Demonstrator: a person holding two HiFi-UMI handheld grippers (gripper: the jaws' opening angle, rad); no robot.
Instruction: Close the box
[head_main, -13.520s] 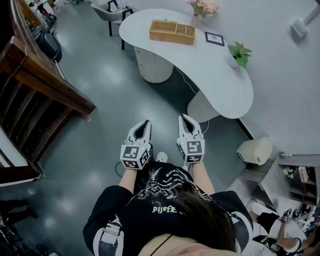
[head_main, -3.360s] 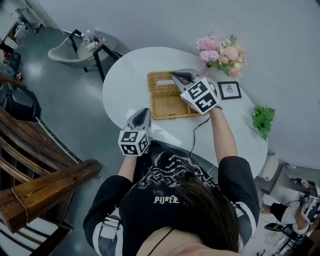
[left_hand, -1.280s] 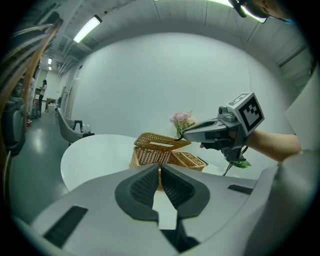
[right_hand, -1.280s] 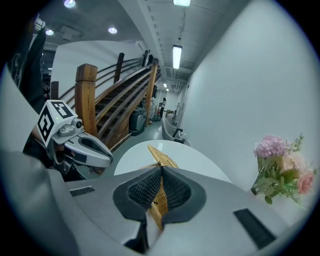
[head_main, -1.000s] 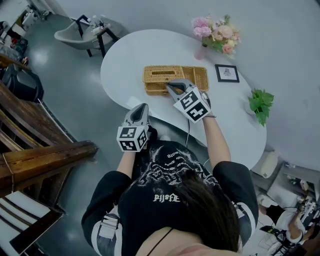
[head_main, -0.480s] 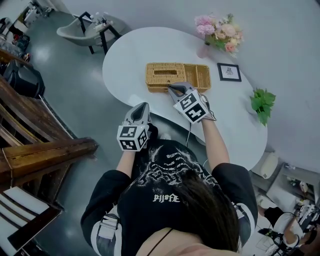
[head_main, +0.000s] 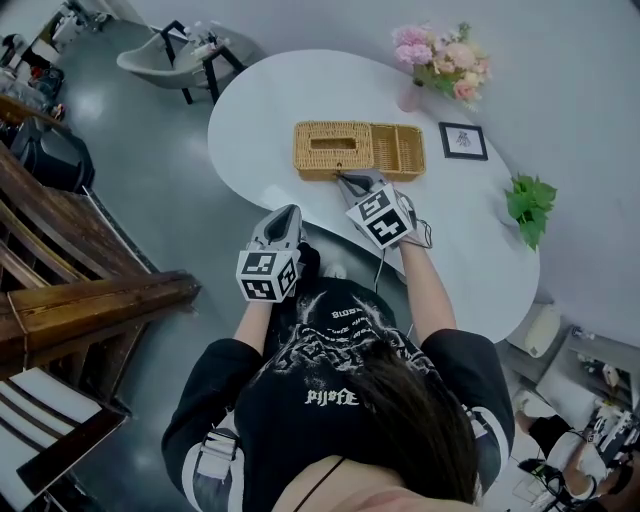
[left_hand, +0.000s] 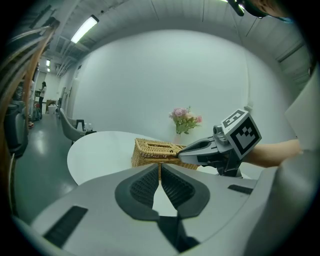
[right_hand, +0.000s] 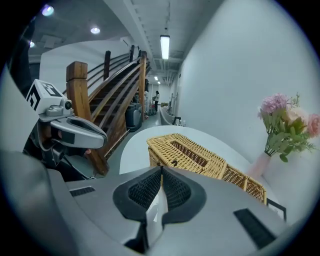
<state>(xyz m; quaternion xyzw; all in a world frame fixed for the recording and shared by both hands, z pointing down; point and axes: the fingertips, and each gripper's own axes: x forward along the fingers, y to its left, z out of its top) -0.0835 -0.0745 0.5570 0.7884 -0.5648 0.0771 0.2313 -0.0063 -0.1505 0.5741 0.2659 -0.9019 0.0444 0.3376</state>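
Now the lid of the wicker box lies flat on top. In the pictures from just before, the lid stands up and the right tongs pinch its edge. So the lid has come down, and the right tongs have let go and backed off a little. They sit just in front of the box and do not touch it. Their two jaws are pressed together with nothing between them.

The left tongs are back by the person's body, well away from the box. Their jaws are together too, and they hold nothing. They have hardly moved.

The box stands on the white bench, near the middle of its far side. With the lid down, the closing looks done. A tiny dark loop shows on the front wall in the right gripper view, but it is too small to tell if it needs fastening.

Counting the things:
- One box, with one lid.
- One long slot in the lid.
- One open part beside the lid.
- Two tongs.
- One bench.
- One bunch of pink flowers.
- One small framed picture.
- One green plant.
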